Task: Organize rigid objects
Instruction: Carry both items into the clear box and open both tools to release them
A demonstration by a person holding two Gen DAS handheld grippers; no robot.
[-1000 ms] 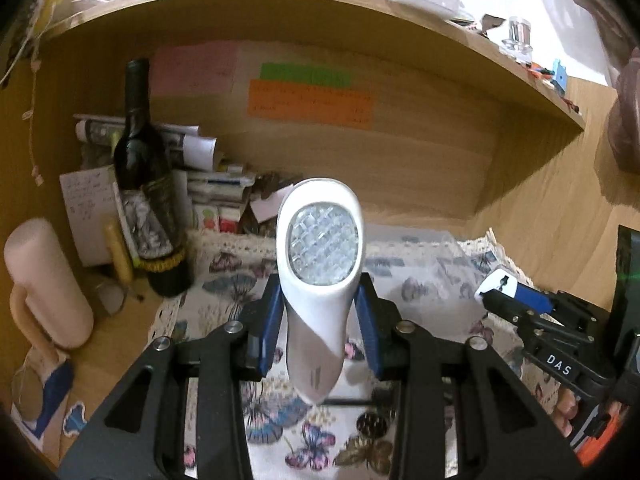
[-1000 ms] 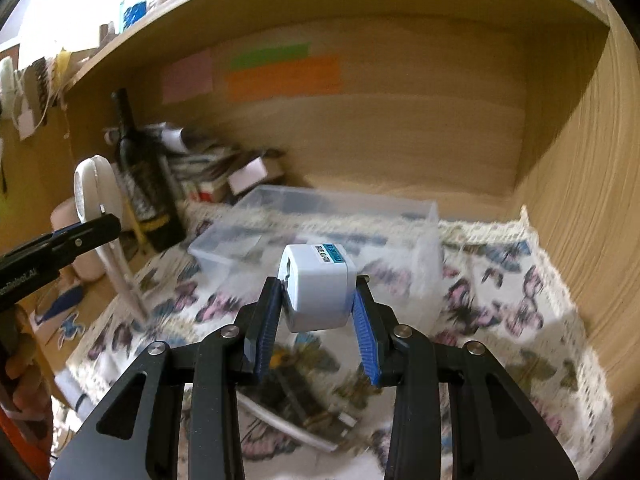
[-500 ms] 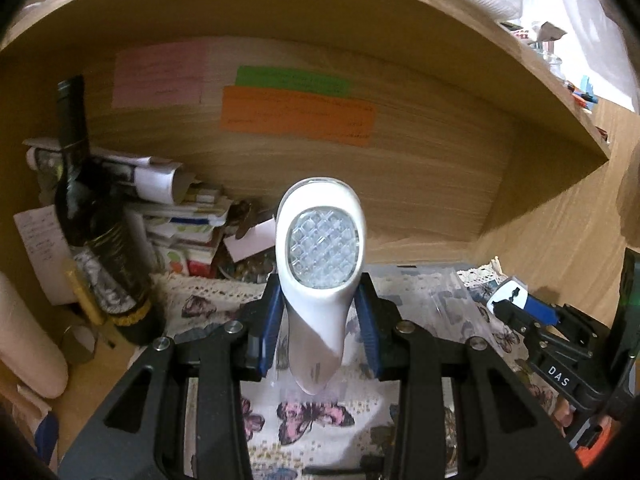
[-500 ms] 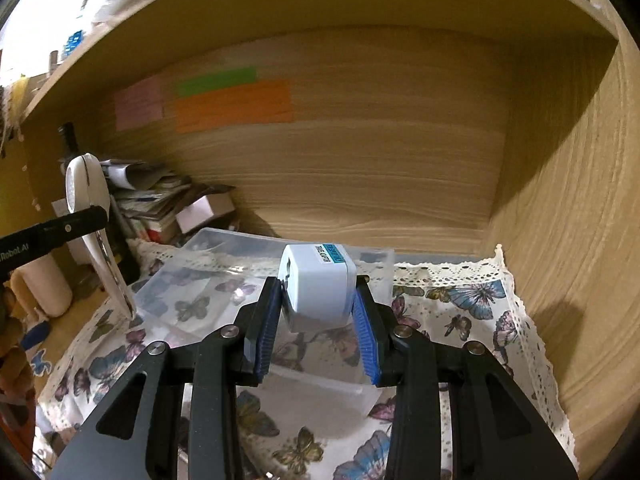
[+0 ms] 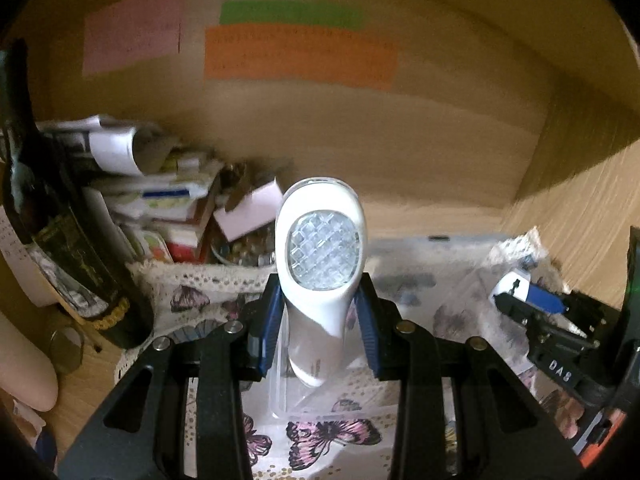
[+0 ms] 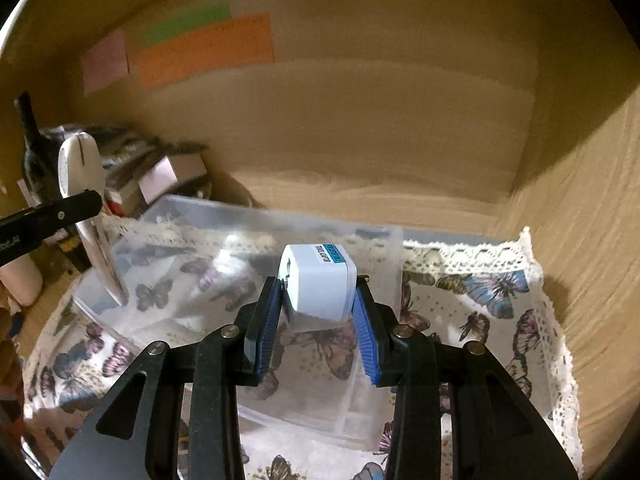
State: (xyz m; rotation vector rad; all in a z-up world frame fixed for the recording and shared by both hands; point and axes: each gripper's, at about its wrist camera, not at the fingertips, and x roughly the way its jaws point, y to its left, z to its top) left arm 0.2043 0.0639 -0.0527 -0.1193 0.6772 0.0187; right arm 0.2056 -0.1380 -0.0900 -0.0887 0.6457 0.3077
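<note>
The left gripper (image 5: 318, 320) clamps a white handheld device (image 5: 322, 276) upright above the clear plastic bin (image 6: 248, 224); the right gripper (image 6: 316, 320), marked "DAS", grips a white cube adapter (image 6: 318, 284) with an unreadable teal label over the bin

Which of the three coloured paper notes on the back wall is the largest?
The orange note: a wide strip right under the thinner green note, and clearly bigger than the pink note to their left.

Dim wooden alcove (image 6: 400, 120), butterfly-print tablecloth (image 6: 480, 312)
</note>
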